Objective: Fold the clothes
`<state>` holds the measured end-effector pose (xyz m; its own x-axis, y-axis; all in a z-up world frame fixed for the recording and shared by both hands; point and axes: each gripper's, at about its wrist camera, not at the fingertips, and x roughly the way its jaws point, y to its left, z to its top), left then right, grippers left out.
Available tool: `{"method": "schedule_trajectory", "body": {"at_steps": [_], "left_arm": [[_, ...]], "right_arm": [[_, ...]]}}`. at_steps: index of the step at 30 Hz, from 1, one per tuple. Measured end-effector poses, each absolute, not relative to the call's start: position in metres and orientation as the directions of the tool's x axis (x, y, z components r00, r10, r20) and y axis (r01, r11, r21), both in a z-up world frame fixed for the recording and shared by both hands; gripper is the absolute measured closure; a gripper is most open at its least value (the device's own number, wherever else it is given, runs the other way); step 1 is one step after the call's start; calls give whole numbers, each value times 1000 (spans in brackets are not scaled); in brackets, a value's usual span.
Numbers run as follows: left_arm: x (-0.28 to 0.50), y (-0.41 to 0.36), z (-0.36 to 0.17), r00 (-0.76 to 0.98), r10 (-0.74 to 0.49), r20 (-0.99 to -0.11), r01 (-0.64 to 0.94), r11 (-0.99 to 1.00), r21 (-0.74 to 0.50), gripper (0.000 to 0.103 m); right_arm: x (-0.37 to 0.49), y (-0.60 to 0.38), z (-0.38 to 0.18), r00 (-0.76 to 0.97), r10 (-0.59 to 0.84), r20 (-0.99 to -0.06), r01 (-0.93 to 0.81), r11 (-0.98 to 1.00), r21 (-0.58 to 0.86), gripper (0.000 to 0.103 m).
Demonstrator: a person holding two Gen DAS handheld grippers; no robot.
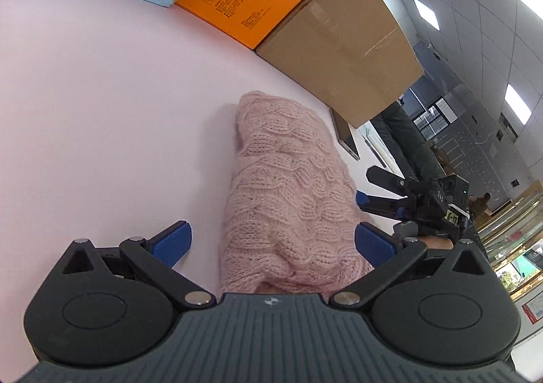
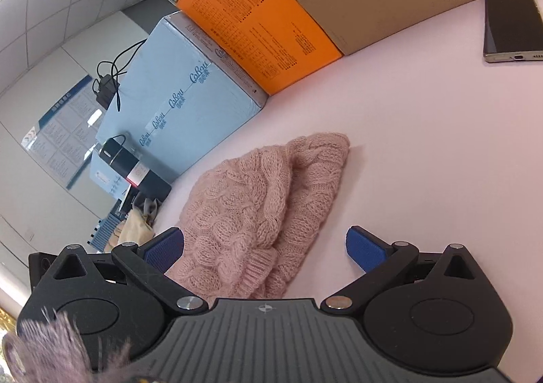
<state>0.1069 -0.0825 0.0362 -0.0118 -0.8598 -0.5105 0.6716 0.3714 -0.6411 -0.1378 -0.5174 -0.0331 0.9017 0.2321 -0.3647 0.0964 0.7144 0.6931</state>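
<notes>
Pink knit sweater (image 1: 288, 199), folded, lies on pink table (image 1: 101, 111), btwn wide-spread pads of left gripper (image 1: 273, 244). Right gripper (image 2: 264, 247) also wide open, gripping nothing; sweater near its left pad (image 2: 166, 247). Boxes (image 2: 237, 26) behind.

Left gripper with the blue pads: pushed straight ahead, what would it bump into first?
Most likely the pink cable-knit sweater, which already lies between the open left gripper pads. Beyond it stands the brown cardboard box, though depth is uncertain.
</notes>
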Motion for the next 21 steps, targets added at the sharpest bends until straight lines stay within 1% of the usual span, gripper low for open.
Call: {"method": "schedule_trajectory", "body": {"at_steps": [4,8,15,18,21], "left_arm": [[97,-99,37,-11,-847,-531,728,357,-585,0],[80,-105,39,16,-832,-554,791,350,-502,0],[54,-114,41,92,-806,-585,865,356,-354,0],[47,-110,43,107,-800,-590,875,358,-326,0],[48,-109,43,110,-798,-592,875,360,-322,0]], "right_arm": [[-115,-523,-35,892,284,-351,61,695,716,0],[-92,-520,-33,877,329,-351,6,722,692,0],[-71,-516,-34,882,347,-319,-37,725,688,0],[-72,-515,-34,883,350,-314,-47,731,681,0],[-71,-506,-33,885,320,-339,-36,772,634,0]]}}
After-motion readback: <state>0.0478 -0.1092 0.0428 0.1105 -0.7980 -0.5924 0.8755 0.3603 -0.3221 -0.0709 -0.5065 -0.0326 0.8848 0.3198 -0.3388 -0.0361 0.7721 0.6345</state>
